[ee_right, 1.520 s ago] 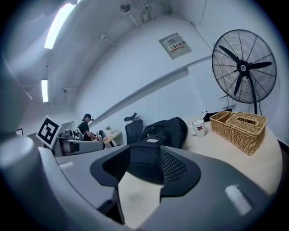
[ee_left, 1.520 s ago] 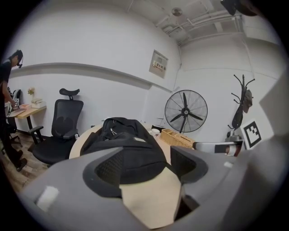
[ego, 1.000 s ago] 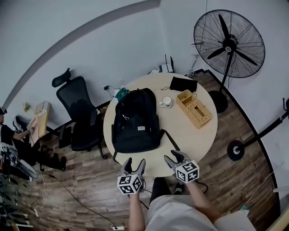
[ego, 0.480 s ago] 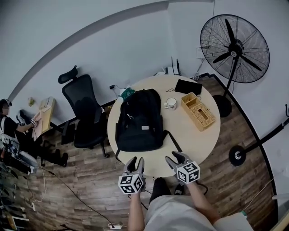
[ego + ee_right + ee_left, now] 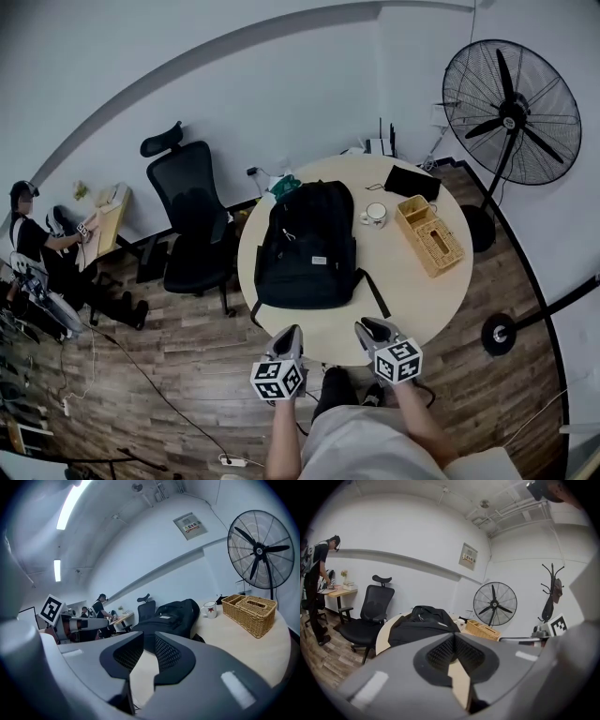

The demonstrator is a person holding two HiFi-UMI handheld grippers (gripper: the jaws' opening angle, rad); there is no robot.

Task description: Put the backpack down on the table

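Observation:
The black backpack lies flat on the round beige table, its straps trailing over the near edge. It also shows in the left gripper view as the backpack and in the right gripper view as the backpack. Both grippers hover in front of the table's near edge, apart from the bag. My left gripper is shut with nothing between its pads. My right gripper is closing; a narrow gap remains and nothing is between its pads.
On the table's right half stand a wicker basket, a white mug and a black pouch. A black office chair stands left of the table, and a large floor fan at the right. A person sits at a desk far left.
The left jaws have gone from wide apart to shut. The right jaws have narrowed. Both hands stay in front of the table and the backpack has not moved.

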